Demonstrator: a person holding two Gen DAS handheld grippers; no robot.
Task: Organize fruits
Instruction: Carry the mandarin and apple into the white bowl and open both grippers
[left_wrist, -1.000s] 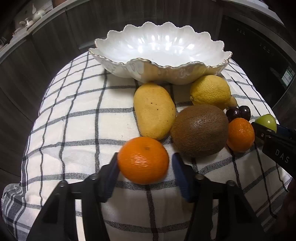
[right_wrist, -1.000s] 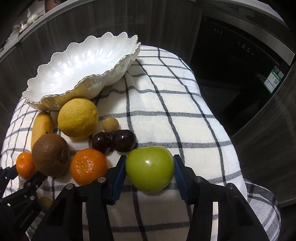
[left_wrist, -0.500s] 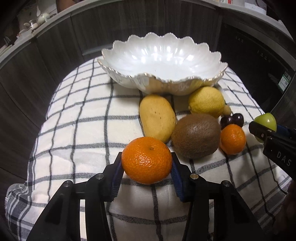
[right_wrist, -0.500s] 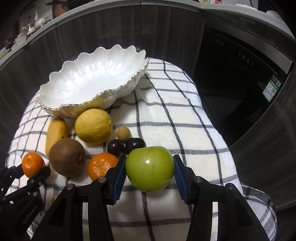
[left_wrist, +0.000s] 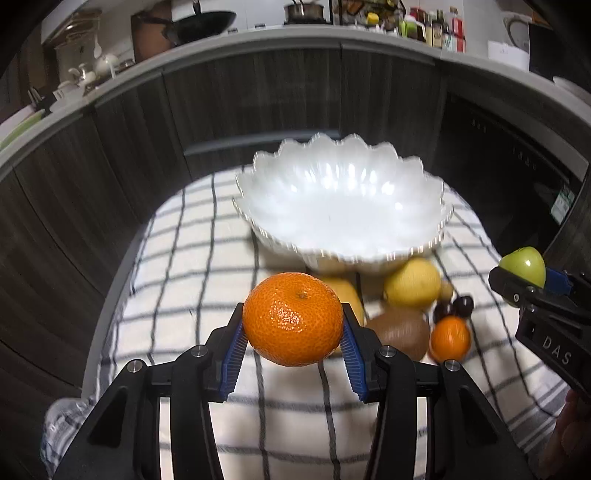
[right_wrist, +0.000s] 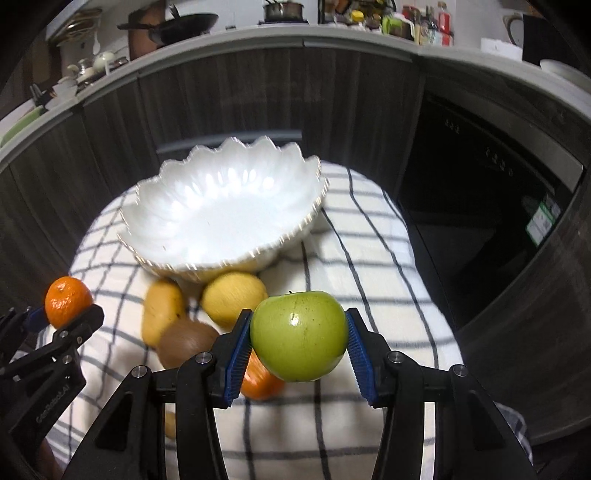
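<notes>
- The left gripper (left_wrist: 293, 338) has its fingers clenched on a mandarin (left_wrist: 293, 319), held above the checked cloth (left_wrist: 184, 280).
- The right gripper (right_wrist: 299, 349) grips a green apple (right_wrist: 299, 336).
- The white bowl (left_wrist: 343, 236) sits at 12 o'clock from both, with nothing in it.
- A lemon (left_wrist: 412, 282), kiwi (left_wrist: 400, 330) and small mandarin (left_wrist: 450, 338) lie at its 6 o'clock.

1. I see a white cloth with dark checks (left_wrist: 192, 280) spread over the bench top.
2. Beyond it stand dark wood-grain cabinet fronts (left_wrist: 110, 147) under a grey counter (right_wrist: 258, 35).
3. On the far left of that counter sits a black wok (left_wrist: 207, 20), with pale crockery (right_wrist: 92, 62) further left.
4. Far right, I make out bottles and jars (left_wrist: 432, 27).
5. To the right is a dark appliance (right_wrist: 480, 206) bearing a green label (right_wrist: 543, 218).
</notes>
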